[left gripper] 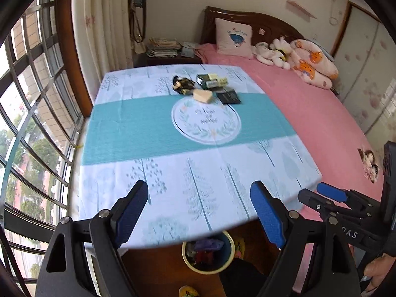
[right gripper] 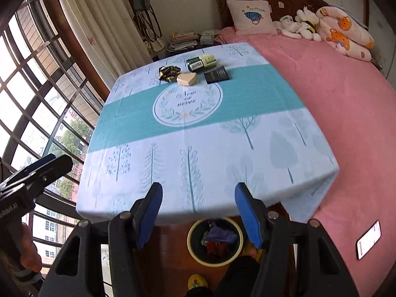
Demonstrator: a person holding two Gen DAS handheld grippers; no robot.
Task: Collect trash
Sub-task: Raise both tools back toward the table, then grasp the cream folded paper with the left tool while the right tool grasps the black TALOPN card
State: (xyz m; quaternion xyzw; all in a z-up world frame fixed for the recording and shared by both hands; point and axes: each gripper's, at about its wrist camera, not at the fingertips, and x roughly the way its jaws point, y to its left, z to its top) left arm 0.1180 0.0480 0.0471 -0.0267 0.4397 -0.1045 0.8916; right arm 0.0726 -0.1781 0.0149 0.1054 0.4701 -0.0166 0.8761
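Observation:
Several pieces of trash lie at the far side of the table (left gripper: 138,128): a crumpled black-and-gold wrapper (left gripper: 182,85) (right gripper: 169,73), a green-and-yellow box (left gripper: 212,80) (right gripper: 201,63), a beige box (left gripper: 203,96) (right gripper: 186,79) and a flat black packet (left gripper: 229,97) (right gripper: 217,74). A round bin (left gripper: 208,255) (right gripper: 214,241) holding scraps stands on the floor under the near edge. My left gripper (left gripper: 200,210) hovers open above the near edge, nothing between its blue pads. My right gripper (right gripper: 198,212) is open and empty beside it, also showing in the left wrist view (left gripper: 311,191).
A pink bed (right gripper: 334,99) runs along the table's right side, with a phone (right gripper: 368,240) on it and pillows and soft toys at the head. Barred windows (left gripper: 37,123) line the left. A nightstand with stacked papers (left gripper: 163,48) stands behind the table. A person's legs and slippers are near the bin.

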